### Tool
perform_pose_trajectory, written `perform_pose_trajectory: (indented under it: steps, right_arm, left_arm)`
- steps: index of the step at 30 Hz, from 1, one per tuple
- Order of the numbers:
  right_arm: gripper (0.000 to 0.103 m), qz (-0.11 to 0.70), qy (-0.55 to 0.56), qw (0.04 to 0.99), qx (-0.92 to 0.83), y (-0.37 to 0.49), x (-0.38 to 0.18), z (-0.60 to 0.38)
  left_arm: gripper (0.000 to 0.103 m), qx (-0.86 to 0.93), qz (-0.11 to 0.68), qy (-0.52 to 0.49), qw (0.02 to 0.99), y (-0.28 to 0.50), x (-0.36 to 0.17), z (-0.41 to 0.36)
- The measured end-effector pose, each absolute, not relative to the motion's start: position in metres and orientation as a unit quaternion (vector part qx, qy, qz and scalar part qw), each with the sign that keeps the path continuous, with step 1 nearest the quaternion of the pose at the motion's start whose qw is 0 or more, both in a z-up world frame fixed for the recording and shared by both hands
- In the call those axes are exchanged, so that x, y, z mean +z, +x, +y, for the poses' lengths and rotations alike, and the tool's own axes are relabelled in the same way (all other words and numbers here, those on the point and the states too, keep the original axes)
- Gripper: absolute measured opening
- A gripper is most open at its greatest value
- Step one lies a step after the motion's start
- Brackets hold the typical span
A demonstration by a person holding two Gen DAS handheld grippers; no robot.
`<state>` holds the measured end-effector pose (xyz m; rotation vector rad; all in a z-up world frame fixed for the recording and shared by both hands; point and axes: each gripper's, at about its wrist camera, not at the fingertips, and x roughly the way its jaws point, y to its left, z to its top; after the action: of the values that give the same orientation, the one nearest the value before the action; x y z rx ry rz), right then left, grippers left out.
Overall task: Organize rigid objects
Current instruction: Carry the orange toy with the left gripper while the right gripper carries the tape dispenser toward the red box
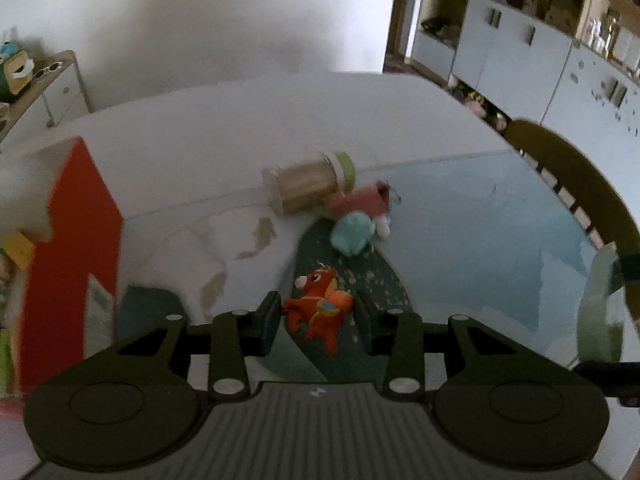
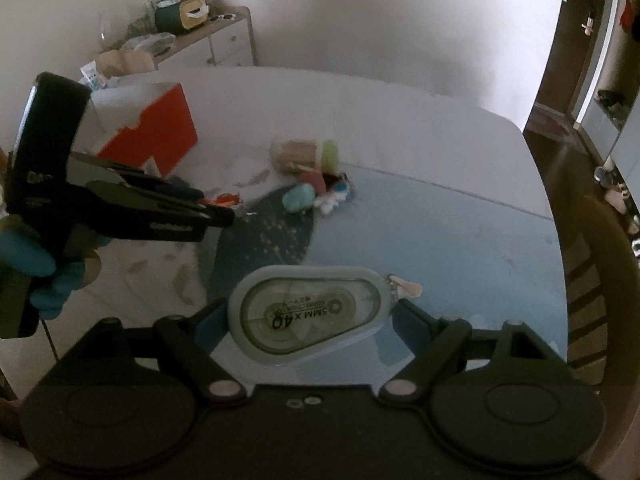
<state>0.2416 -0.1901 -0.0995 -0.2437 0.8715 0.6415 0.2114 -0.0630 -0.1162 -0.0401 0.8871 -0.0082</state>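
In the left wrist view the left tongs (image 1: 316, 320) are clamped on the orange toy (image 1: 318, 308) above the desk (image 1: 224, 148), to be carried level to the red box (image 1: 68, 248), while in the right wrist view the right tongs (image 2: 308, 320) grip the correction tape (image 2: 310, 314) widely, to be kept steady.

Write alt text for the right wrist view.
The right hand-held gripper clamps a correction tape dispenser above a blue-and-white table. At left, the left hand-held gripper grips an orange toy near a red box.
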Motion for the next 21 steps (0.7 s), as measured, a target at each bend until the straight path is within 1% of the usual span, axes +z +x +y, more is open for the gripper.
perform_pose_trajectory:
  steps: [8,21]
  right_arm:
    - [0.086,0.391,-0.122,0.851,0.329,0.238,-0.073,-0.163]
    - [0.086,0.354,-0.134,0.85,0.366,0.225,-0.039,-0.089]
  left_arm:
    - [0.039,0.011,0.414,-0.025,0.91,0.196,-0.076,-0.038]
    - [0.039,0.041,0.392,-0.039,0.918,0.174,-0.028,0.038]
